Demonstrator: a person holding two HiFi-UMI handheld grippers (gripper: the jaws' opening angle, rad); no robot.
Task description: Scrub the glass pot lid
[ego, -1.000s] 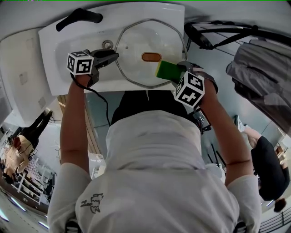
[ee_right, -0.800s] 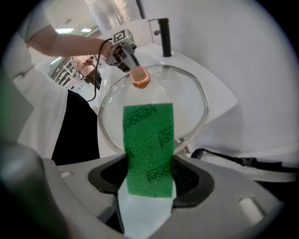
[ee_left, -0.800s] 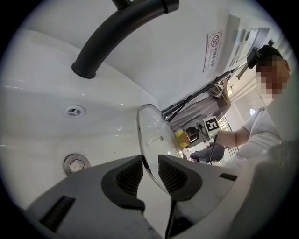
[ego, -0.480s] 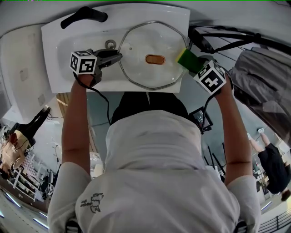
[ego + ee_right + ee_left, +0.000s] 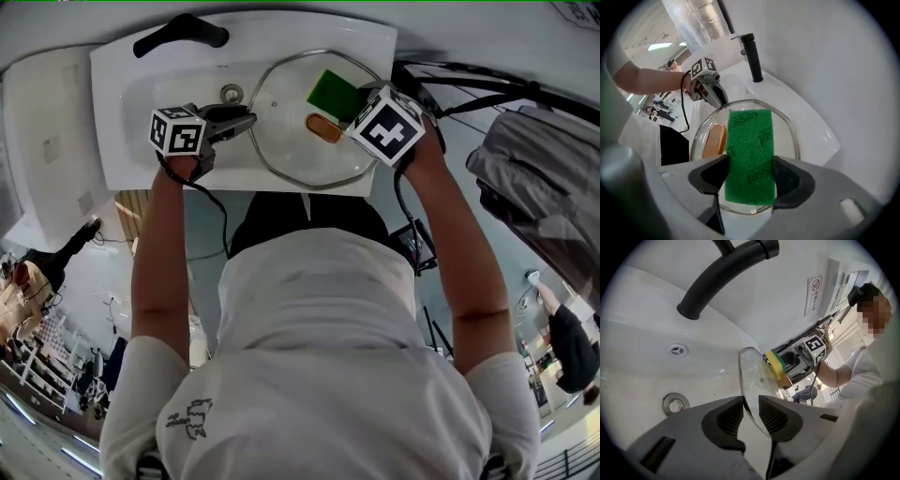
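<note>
The glass pot lid, with a metal rim and a brown knob, lies over the white sink basin. My left gripper is shut on the lid's left rim, and the rim passes between its dark pads. My right gripper is shut on a green-faced sponge with a yellow back. The sponge presses on the lid's far side, just beyond the knob. From the right gripper view, the left gripper shows at the lid's far rim.
A black faucet arches over the basin's far left side. A metal drain and an overflow hole sit in the basin. Dark bars and cables lie to the sink's right. The white wall stands close behind.
The right gripper has carried the sponge from the lid's near rim round its right side to the far centre. The left gripper has kept its hold on the rim.
</note>
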